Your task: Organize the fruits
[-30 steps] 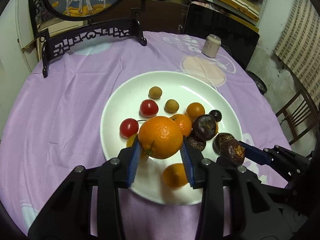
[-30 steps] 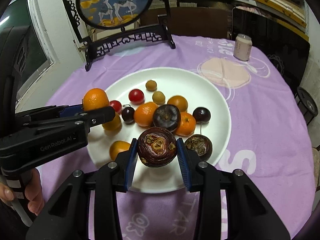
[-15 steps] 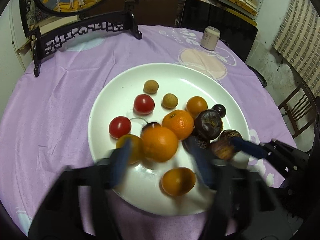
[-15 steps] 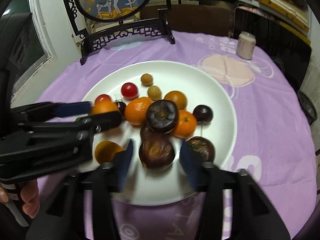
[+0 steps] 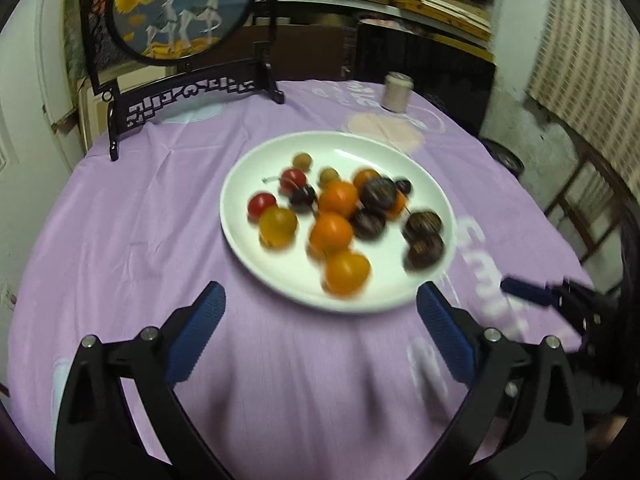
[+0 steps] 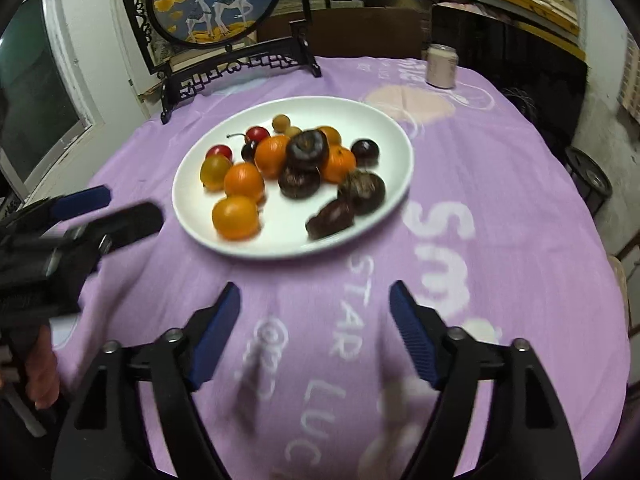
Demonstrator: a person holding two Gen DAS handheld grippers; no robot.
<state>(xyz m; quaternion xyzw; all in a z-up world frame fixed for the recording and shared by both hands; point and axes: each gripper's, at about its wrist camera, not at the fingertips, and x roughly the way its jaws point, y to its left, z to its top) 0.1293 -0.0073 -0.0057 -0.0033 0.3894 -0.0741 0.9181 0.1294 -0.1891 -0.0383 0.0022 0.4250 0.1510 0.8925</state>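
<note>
A white plate point(image 5: 436, 196) point(image 6: 400, 168) on the purple cloth holds several fruits: oranges point(image 5: 331, 232) point(image 6: 244, 180), red cherry tomatoes point(image 5: 262, 204) point(image 6: 257, 134), dark purple mangosteens point(image 5: 423, 248) point(image 6: 362, 192) and small brown longans point(image 5: 302, 160) point(image 6: 281, 123). My left gripper point(image 5: 320, 304) is open and empty, hovering over the cloth in front of the plate. My right gripper point(image 6: 315, 304) is open and empty, also in front of the plate. Each gripper shows at the edge of the other's view.
A black carved stand with a round deer painting point(image 5: 180, 12) point(image 6: 216, 0) stands at the table's back left. A small pale jar point(image 5: 396, 92) point(image 6: 441, 66) sits at the back right. A wooden chair point(image 5: 584, 208) is off the right edge.
Both grippers opened and let go of their fruit, the left an orange, the right a mangosteen, which now lie on the plate. Both grippers pulled back toward the table's near edge.
</note>
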